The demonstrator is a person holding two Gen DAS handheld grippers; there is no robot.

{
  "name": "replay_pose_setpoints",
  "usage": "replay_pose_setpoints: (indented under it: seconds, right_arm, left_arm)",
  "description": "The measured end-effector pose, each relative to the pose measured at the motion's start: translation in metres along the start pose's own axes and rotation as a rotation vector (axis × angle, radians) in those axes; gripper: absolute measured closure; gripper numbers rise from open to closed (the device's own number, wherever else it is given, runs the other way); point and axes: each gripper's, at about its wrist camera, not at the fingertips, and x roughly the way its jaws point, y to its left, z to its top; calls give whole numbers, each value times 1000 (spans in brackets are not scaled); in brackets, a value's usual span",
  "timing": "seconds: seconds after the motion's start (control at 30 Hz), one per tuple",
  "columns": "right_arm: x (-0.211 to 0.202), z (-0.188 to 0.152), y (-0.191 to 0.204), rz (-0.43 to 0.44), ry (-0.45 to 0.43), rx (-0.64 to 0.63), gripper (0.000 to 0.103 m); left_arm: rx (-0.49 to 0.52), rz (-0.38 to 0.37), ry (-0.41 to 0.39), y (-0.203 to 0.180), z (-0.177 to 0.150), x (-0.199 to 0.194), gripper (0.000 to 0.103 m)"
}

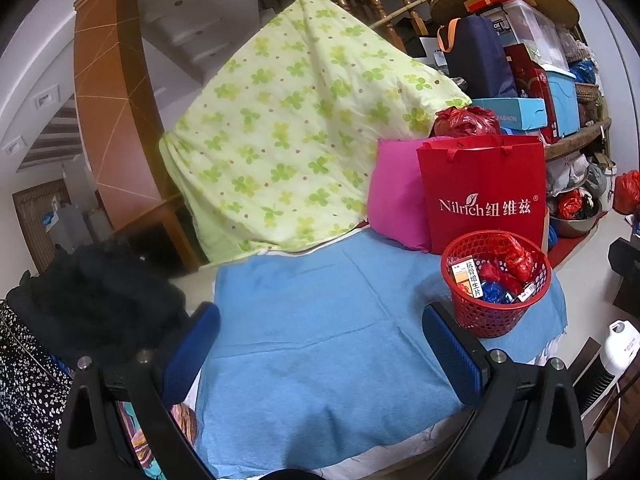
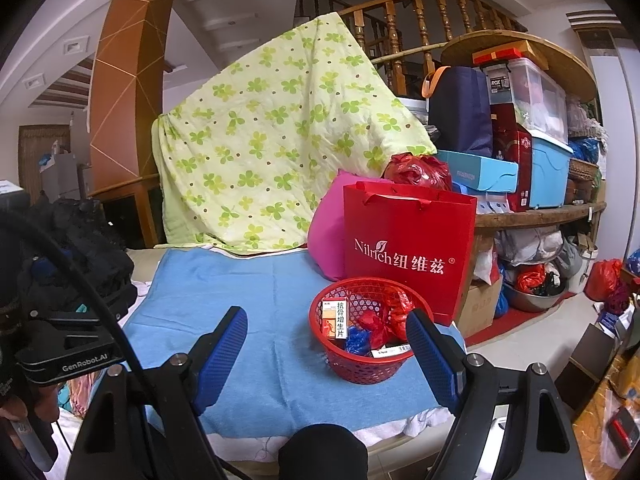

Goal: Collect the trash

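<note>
My left gripper (image 1: 320, 344) hangs released over the blue towel (image 1: 320, 320), its two blue pads spread wide with nothing between them. My right gripper (image 2: 326, 344) is released too, jaws wide apart and empty, low over the same blue towel (image 2: 240, 320); its right pad sits just in front of the red basket's (image 2: 360, 368) near rim in this view, though I cannot tell whether it touches.

The red basket (image 1: 490, 320) stands upright on the towel's right part, near the edge. Inside it lies the trash: a medicine box (image 2: 335, 319) leaning against the left wall with Chinese print, crumpled red wrappers (image 2: 394, 312), a crumpled blue wrapper (image 2: 357, 339), and a flat white-labelled box (image 2: 391, 350) at the near rim. From the left wrist view the same medicine box (image 1: 468, 276) and red wrappers (image 1: 516, 258) show.

To my left a heap of black clothing (image 1: 100, 296) rests beside the towel.

Just behind the basket stands a red paper bag (image 2: 408, 248) printed "Nilrich", upright, with a pink cushion (image 2: 326, 236) leaning at its left side. Behind them a green clover-print quilt (image 2: 272, 136) drapes steeply upward. A knotted red plastic bag (image 2: 418, 170) peeks over the paper bag's top.

Farthest right, shelves (image 2: 540, 216) carry boxes and a blue storage bin (image 2: 550, 172), and a wooden stair railing (image 2: 420, 12) runs behind.
</note>
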Motion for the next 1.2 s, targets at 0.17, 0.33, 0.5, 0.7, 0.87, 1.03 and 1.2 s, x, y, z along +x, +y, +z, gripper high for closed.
replay_pose_setpoints:
  seconds: [0.17,0.33,0.5,0.7,0.87,1.03,1.2]
  right_arm:
    - [5,3,-10,-6,1,7,19]
    - [8,5,-15,-11,0,8,19]
    - [16,8,-19,-14,12,10,19]
    - [31,12,-21,-19,25,12,19]
    - [48,19,-26,-27,36,25,19]
    - [71,22,-32,-46,60,29,19]
    - [95,17,-38,-56,98,47,19]
  left_arm:
    - [12,0,5,-4,2,3,2]
    - [15,-4,14,-6,3,8,2]
    - [20,-9,28,-9,7,17,2]
    - [36,-18,51,-15,12,34,2]
    - [44,-31,69,-20,18,53,2]
    - [58,-44,100,-28,19,76,2]
    - [75,-62,137,-38,16,99,2]
